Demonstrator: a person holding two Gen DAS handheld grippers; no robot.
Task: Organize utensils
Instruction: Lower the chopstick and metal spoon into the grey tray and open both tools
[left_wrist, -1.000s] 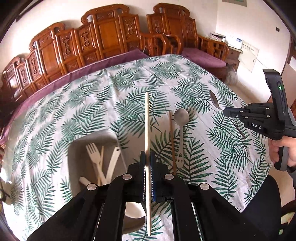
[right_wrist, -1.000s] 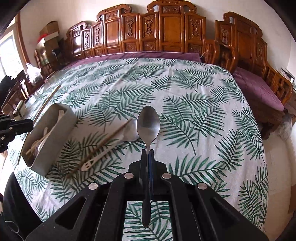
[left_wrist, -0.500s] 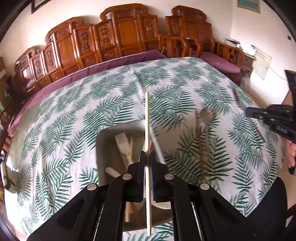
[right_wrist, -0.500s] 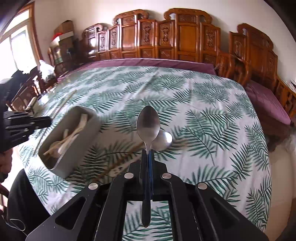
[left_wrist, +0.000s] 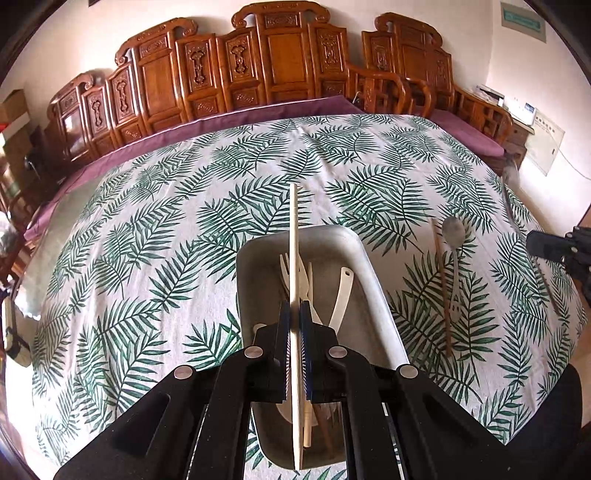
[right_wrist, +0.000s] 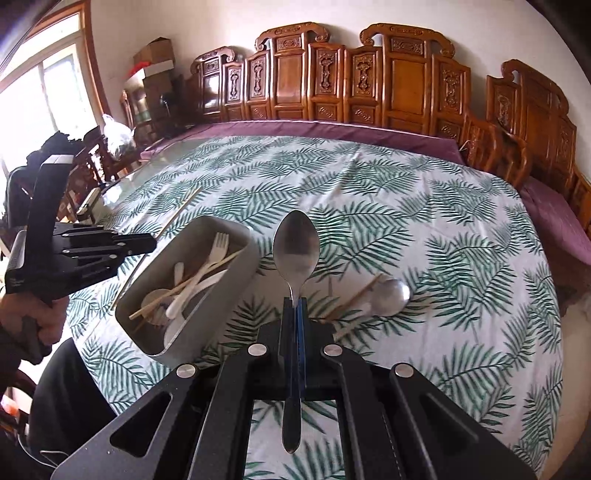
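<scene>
My left gripper (left_wrist: 294, 310) is shut on a pale chopstick (left_wrist: 293, 236), which hangs lengthwise over the grey tray (left_wrist: 373, 280). A white fork (left_wrist: 286, 266), a white spoon and other pale utensils lie in the tray. My right gripper (right_wrist: 295, 306) is shut on the handle of a metal spoon (right_wrist: 295, 251), bowl pointing away, above the cloth just right of the tray (right_wrist: 207, 317). A second metal spoon (right_wrist: 391, 291) and a brown chopstick (right_wrist: 354, 295) lie on the cloth further right. The left gripper (right_wrist: 151, 242) appears at the tray's left side.
A round table with a leaf-print cloth (left_wrist: 166, 221) fills both views. Carved wooden chairs (left_wrist: 280, 62) ring its far side. A hand (right_wrist: 40, 317) grips the left tool, and dark clothing sits at the near table edge. A window (right_wrist: 44, 96) is at the left.
My left gripper has carried the pale chopstick from beside the tray to right over it. The right gripper has brought the metal spoon closer to the tray and slightly higher.
</scene>
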